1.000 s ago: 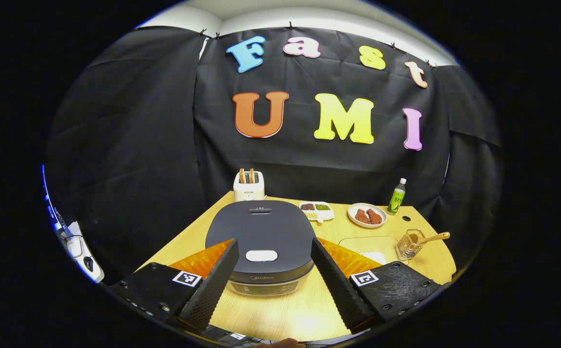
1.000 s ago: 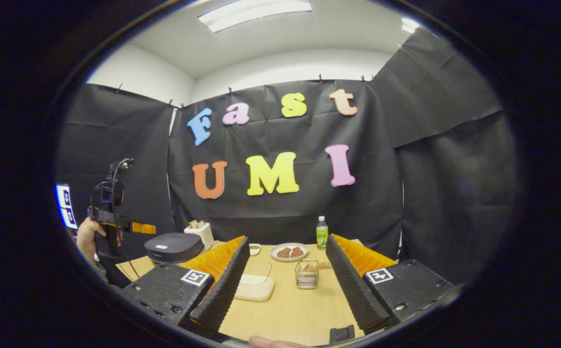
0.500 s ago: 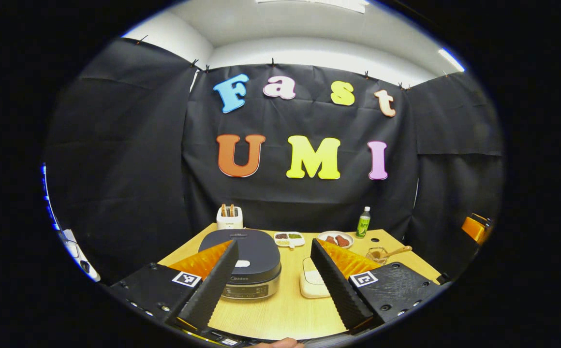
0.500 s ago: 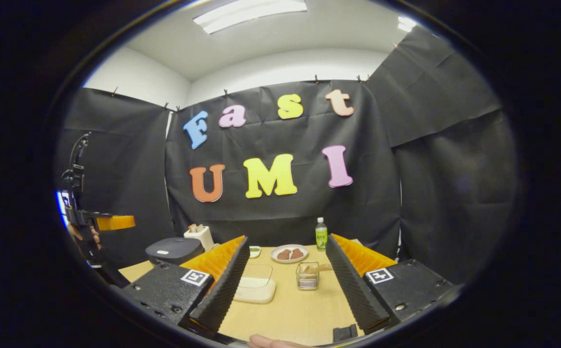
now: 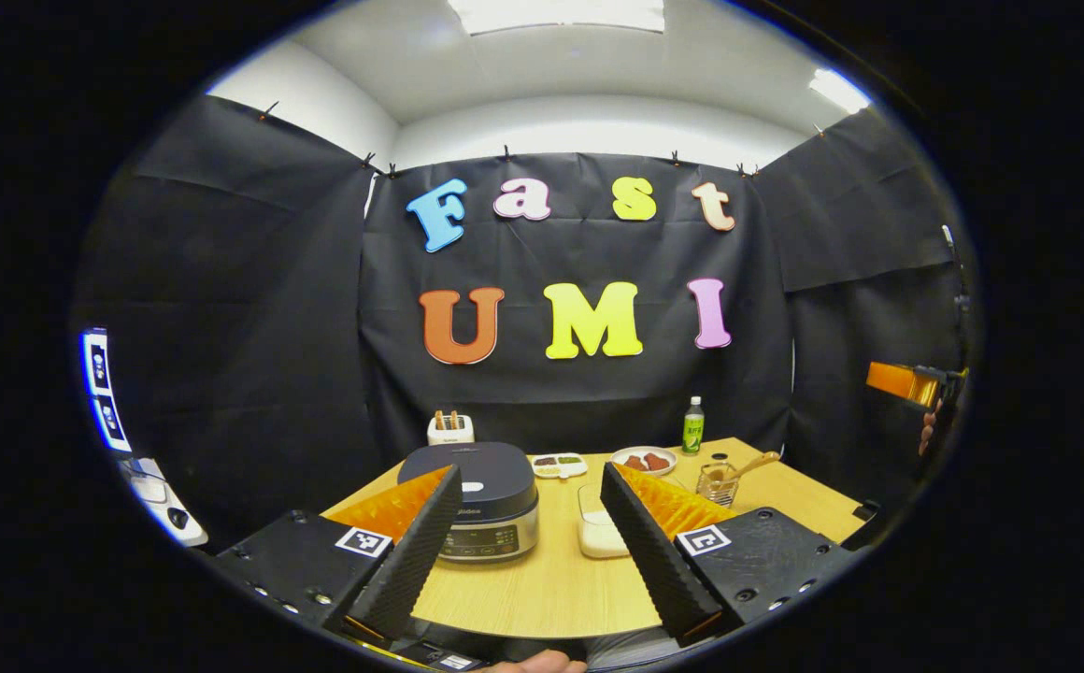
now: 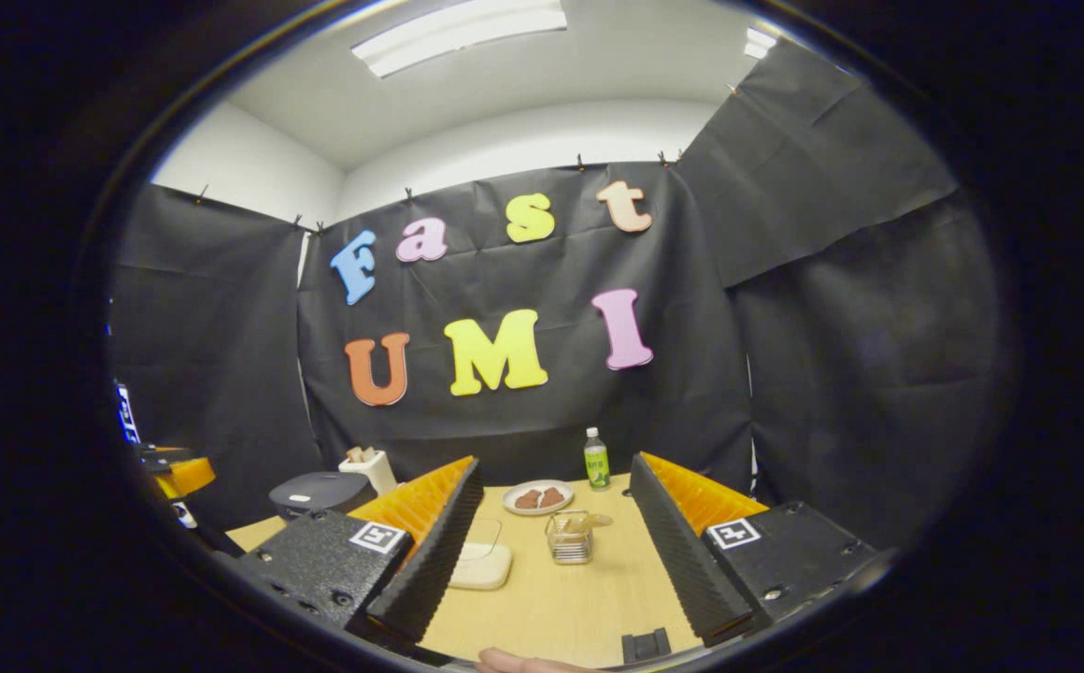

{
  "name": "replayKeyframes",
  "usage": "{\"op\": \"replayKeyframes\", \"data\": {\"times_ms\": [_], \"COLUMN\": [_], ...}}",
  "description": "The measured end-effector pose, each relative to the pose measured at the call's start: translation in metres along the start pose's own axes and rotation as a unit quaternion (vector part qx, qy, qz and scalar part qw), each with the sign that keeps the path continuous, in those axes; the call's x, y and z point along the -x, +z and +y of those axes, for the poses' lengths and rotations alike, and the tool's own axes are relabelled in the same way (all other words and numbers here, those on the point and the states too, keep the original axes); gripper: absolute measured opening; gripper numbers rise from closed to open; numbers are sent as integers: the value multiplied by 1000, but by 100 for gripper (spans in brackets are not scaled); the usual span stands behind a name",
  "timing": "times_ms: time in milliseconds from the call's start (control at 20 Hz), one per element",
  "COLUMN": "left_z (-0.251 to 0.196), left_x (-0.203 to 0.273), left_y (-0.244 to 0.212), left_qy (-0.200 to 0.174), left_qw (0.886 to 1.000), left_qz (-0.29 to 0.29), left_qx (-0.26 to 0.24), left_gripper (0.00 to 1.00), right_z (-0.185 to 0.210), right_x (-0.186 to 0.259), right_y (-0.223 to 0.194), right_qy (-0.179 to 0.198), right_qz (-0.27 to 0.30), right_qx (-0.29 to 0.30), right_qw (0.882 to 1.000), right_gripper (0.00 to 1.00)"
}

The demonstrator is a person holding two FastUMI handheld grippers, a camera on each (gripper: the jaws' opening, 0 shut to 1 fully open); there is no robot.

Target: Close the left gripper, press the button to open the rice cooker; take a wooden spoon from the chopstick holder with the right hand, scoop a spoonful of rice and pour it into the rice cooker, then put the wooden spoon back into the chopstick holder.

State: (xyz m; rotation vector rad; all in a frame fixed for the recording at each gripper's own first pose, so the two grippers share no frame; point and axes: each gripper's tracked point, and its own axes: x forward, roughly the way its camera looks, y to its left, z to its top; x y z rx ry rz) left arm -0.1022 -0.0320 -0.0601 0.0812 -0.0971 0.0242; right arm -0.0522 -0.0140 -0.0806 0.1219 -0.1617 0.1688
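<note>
We held the left gripper (image 5: pixel 528 547) and right gripper (image 6: pixel 551 556) spread wide above the table's (image 5: pixel 551 589) near edge, gripping nothing. The rice cooker (image 5: pixel 481 491) sat closed at left; the wooden spoon (image 5: pixel 748 465) stood in the chopstick holder (image 6: pixel 568 536).

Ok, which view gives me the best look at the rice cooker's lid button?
The left gripper view: the rice cooker sits close, between the left tool's open fingers, with the pale lid button and front panel facing the camera. In the right gripper view the cooker is small, far left, partly behind a finger, its button barely discernible.
</note>
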Motion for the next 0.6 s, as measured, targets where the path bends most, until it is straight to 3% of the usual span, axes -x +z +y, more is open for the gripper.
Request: {"op": "replayKeyframes", "data": {"times_ms": [50, 100, 300, 600], "left_z": [0, -2, -13, -15], "left_x": [1, 2, 2, -8], "left_y": [1, 1, 9, 12], "left_qy": [6, 6, -8, -10], "left_qw": [1000, 1000, 1000, 999], "left_qz": [-2, -2, -7, -19], "left_qx": [-5, -7, 9, 30], "left_gripper": [95, 95, 95, 96], "right_z": [-2, -4, 5, -3], "right_x": [1, 2, 6, -4], "right_y": [1, -1, -6, -20], "right_qy": [-2, -4, 15, 5], "right_qz": [-1, 0, 11, 29], "right_qx": [7, 12, 19, 32], "right_qw": [1000, 1000, 1000, 999], "right_gripper": [92, 100, 100, 100]}}
